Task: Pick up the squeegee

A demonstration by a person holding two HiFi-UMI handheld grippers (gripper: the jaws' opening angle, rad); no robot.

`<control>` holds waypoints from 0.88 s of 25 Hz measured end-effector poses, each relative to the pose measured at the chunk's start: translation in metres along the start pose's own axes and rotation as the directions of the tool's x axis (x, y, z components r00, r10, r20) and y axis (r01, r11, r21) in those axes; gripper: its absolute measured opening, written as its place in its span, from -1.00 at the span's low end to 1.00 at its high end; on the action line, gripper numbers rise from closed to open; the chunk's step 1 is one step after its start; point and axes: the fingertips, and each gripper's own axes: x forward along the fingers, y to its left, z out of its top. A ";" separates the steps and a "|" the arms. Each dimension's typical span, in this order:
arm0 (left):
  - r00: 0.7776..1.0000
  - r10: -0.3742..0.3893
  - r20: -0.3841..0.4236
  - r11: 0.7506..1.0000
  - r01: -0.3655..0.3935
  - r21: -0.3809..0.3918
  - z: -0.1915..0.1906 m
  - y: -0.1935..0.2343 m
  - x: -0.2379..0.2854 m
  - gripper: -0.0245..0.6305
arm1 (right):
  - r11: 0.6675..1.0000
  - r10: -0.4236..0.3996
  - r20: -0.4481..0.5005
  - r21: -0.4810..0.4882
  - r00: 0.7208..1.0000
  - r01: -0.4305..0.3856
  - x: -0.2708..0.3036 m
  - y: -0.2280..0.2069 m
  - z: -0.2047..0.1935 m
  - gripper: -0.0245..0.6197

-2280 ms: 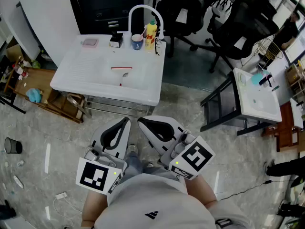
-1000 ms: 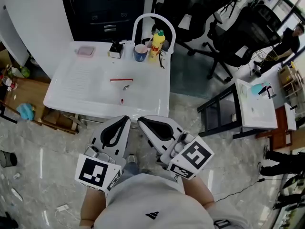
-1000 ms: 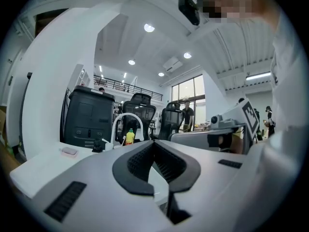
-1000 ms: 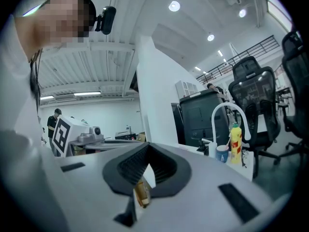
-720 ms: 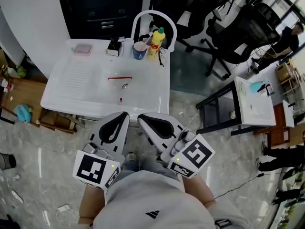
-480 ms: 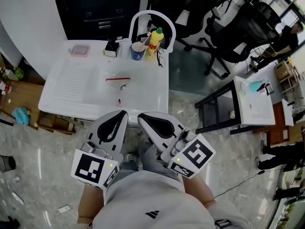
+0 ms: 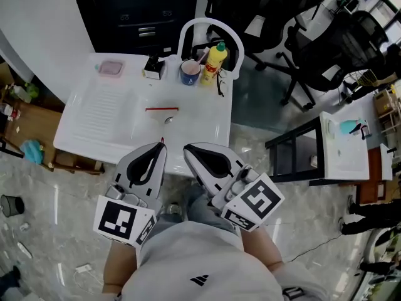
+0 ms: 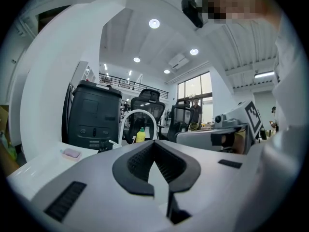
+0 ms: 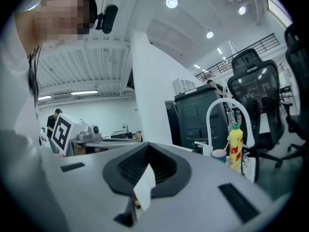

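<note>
On white sink surface (image 7: 88,115), red-edged squeegee (image 7: 161,110) lies ahead. Left gripper (image 7: 161,145), right gripper (image 7: 187,149) both closed, empty. Unopened, I'd just push squeegee away.

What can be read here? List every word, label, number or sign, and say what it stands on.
No text is legible in any view.
Yellow bottle: red label, print too small to read.
Blue cup: white mark, too blurred to read.
Left marker cube and right marker cube: black-and-white square patterns, no words.
Shirt: small dark logo, no letters.
</note>
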 end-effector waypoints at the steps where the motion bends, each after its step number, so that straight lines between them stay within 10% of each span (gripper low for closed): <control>1: 1.000 0.009 -0.003 1.000 -0.009 -0.004 -0.001 0.003 0.005 -0.89 | 1.000 0.008 -0.004 0.001 1.000 -0.008 0.003 -0.006 0.000 -0.90; 22: 0.964 0.165 -0.209 0.980 -0.185 -0.079 -0.055 0.064 0.101 -0.89 | 0.987 0.153 -0.083 0.059 0.985 -0.149 0.052 -0.106 -0.013 -0.90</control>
